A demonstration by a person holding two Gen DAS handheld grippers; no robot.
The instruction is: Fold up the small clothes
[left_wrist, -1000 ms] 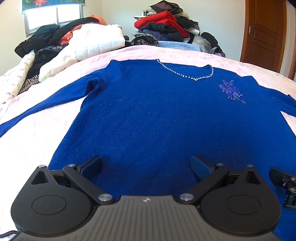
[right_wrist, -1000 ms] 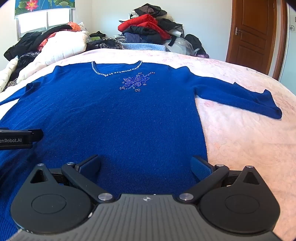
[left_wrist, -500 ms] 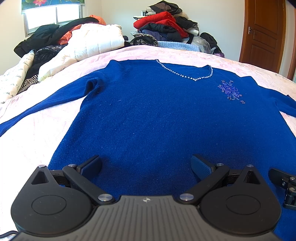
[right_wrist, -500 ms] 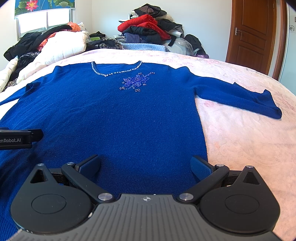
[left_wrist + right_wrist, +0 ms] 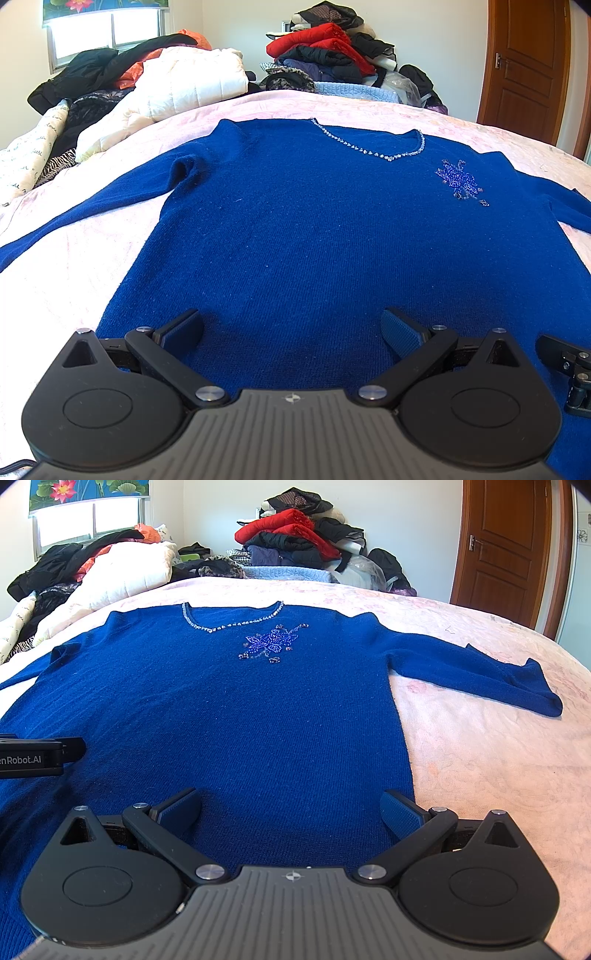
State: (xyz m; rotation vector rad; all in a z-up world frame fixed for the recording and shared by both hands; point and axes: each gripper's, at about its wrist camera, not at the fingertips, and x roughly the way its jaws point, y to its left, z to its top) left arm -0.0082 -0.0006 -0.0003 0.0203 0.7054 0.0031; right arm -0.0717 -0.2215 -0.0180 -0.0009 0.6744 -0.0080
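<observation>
Left claw [image 5: 291,328] and right claw [image 5: 290,808] spread wide over blue sweater [image 5: 240,709].

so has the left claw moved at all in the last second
No. In the left wrist view the left claw sits over the blue sweater hem exactly as before, with the wooden door in the same spot.

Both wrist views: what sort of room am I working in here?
Most likely a bedroom at home: the blue sweater lies flat on a pink bedspread, heaped clothes line the far wall, with a wooden door.
</observation>
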